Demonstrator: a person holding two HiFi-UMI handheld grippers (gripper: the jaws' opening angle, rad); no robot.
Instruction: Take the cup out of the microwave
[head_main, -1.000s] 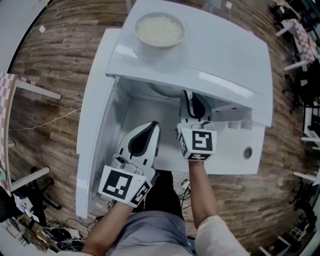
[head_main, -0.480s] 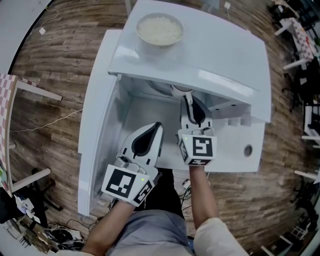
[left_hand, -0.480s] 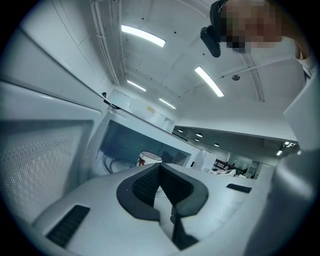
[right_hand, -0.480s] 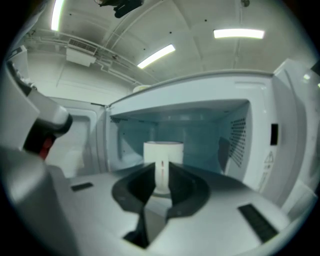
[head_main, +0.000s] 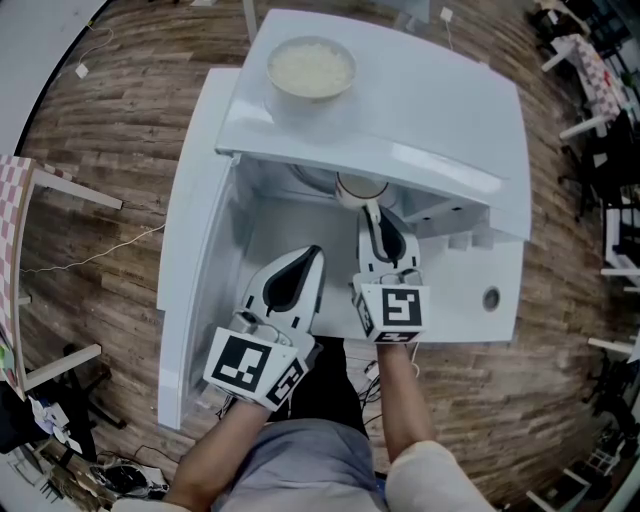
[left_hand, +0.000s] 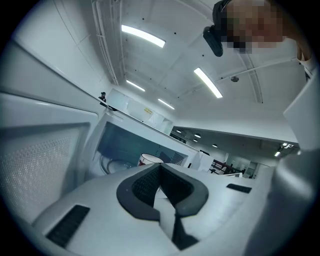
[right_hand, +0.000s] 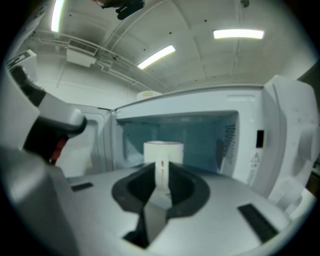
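Note:
A white cup (head_main: 361, 188) pokes out from under the top front edge of the white microwave (head_main: 430, 110), whose door (head_main: 190, 260) hangs open to the left. My right gripper (head_main: 371, 208) is shut on the cup's near side. In the right gripper view the cup (right_hand: 163, 152) stands upright just beyond the jaws, in front of the lit cavity, and a narrow white part of it sits between the pads (right_hand: 137, 187). My left gripper (head_main: 313, 253) hovers to the left of the right one, before the door opening, shut and empty. From the left gripper (left_hand: 160, 167) view the cup (left_hand: 149, 159) shows past the tips.
A bowl of white rice (head_main: 311, 67) stands on the microwave's top. The glass turntable (left_hand: 111, 165) lies inside the cavity. The control panel (head_main: 480, 290) is to the right of the opening. Around it are wooden floor, cables and furniture legs.
The right gripper has drawn back toward me with the cup, which now shows past the microwave's top edge. The left gripper has stayed about where it was.

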